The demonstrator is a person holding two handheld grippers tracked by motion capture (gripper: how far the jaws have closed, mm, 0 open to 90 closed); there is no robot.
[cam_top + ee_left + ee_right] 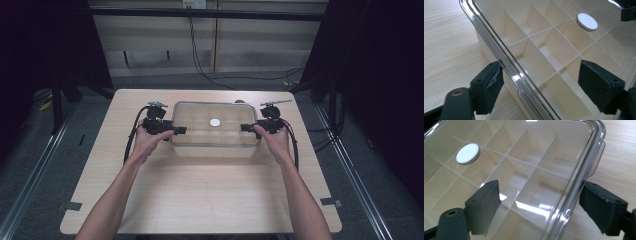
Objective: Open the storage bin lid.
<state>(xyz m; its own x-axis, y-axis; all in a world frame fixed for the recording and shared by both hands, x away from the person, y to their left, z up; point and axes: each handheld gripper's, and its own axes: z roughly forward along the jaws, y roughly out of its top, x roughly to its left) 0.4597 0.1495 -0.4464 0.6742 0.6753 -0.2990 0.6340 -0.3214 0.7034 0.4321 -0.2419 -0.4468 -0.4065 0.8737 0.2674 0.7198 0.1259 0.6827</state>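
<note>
table (210, 200) near half: bare, free | box (215, 148) mid-table: clear lid (200, 131) blocks compartments

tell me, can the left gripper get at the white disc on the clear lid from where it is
Probably yes: the left gripper sits open astride the clear lid's edge, and the white disc lies atop the lid mid-box, nothing between.

We are looking at a pale wood-grain table (210, 190) with a matt finish. The box (499, 52) is showing cream plastic walls and dividers under a clear, glossy lid (564, 135) that is catching glare. The white disc (468, 153) is looking smooth and matt. The gripper pads (489, 86) are looking black, matt, slightly rough.
</note>
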